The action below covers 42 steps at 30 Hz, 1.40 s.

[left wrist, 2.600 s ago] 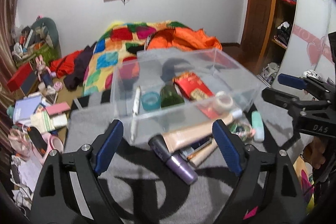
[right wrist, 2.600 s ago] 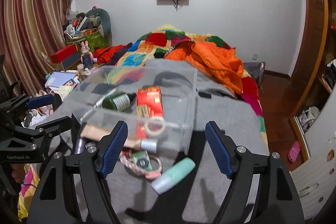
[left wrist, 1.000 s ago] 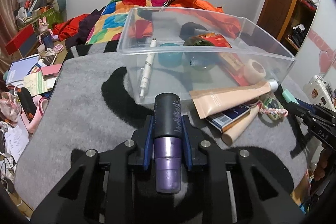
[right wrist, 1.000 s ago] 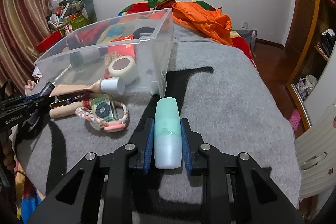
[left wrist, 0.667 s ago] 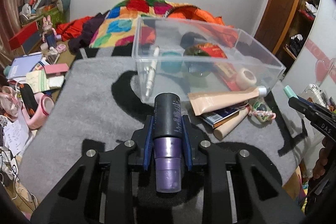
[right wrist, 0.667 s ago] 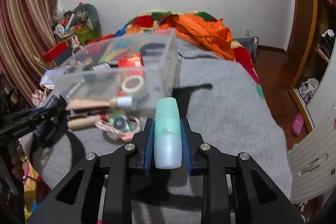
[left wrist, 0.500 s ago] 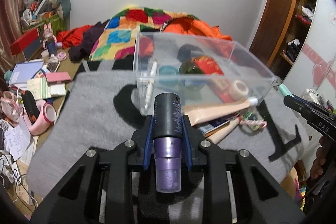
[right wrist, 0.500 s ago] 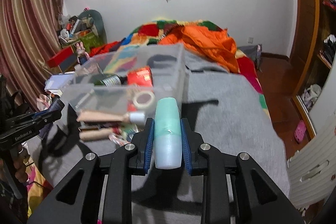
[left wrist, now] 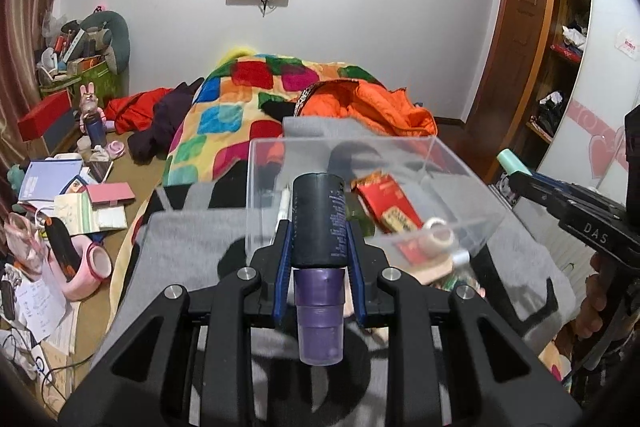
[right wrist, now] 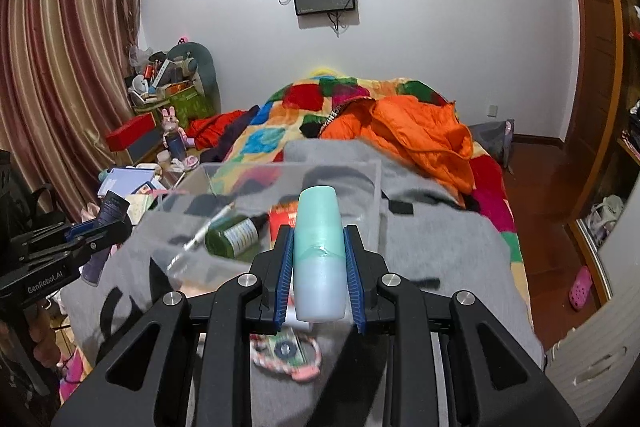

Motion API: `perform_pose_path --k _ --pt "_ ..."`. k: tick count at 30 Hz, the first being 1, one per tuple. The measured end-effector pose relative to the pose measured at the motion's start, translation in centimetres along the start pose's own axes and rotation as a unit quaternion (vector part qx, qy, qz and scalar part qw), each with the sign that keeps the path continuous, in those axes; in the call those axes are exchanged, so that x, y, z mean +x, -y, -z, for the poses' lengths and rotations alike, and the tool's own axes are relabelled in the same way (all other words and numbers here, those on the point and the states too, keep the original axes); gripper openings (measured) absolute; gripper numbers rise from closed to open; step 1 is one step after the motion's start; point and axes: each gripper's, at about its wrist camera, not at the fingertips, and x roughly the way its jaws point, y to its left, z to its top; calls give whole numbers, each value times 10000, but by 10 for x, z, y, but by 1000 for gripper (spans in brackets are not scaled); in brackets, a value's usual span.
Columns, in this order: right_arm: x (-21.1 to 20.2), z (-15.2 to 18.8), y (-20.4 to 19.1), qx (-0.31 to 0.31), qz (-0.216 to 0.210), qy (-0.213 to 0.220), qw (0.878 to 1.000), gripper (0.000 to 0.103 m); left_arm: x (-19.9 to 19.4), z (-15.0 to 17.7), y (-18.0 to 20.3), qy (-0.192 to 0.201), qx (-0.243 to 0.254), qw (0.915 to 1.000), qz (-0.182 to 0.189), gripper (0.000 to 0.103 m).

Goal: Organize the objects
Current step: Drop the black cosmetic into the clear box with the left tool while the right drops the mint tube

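My left gripper is shut on a purple bottle with a black cap, lifted above the grey blanket. My right gripper is shut on a mint-green tube, also raised. Just ahead of both stands the clear plastic bin, holding a red packet, a green bottle, a pen and a tape roll. In the left wrist view the right gripper shows at the right edge; in the right wrist view the left gripper shows at the left.
A beige tube and a braided pink ring with a green card lie on the blanket in front of the bin. Behind it are a patchwork quilt and an orange jacket. Clutter covers the floor at the left.
Both grippers have risen off the blanket with the bottle and the tube in their grip. The bin now sits lower and nearer the fingertips in both views.
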Motion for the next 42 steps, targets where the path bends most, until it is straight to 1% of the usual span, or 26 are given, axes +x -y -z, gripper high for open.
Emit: perform_pose_path --k 4,7,16,24,31,42 --pt "14 -13 -1 60 -87 -39 9999 22 12 -11 0 2 -14 10000 -26 25" --pt "27 -18 -4 32 -51 -106 9999 22 21 -17 0 -17 -7 10000 -22 25" --pt "67 -23 -9 -3 -104 -424 9990 22 53 -33 -5 -175 86 9998 -99 25" --pt "101 -23 -20 -75 -180 -722 9972 22 88 -33 -13 -453 128 9986 -249 25" --pt "120 -16 -32 -289 -184 -951 9949 22 110 -27 -12 -694 226 9970 -238 25" --pt "132 -4 -40 -438 -246 -1255 9908 22 118 -19 -8 -921 282 9952 -143 25"
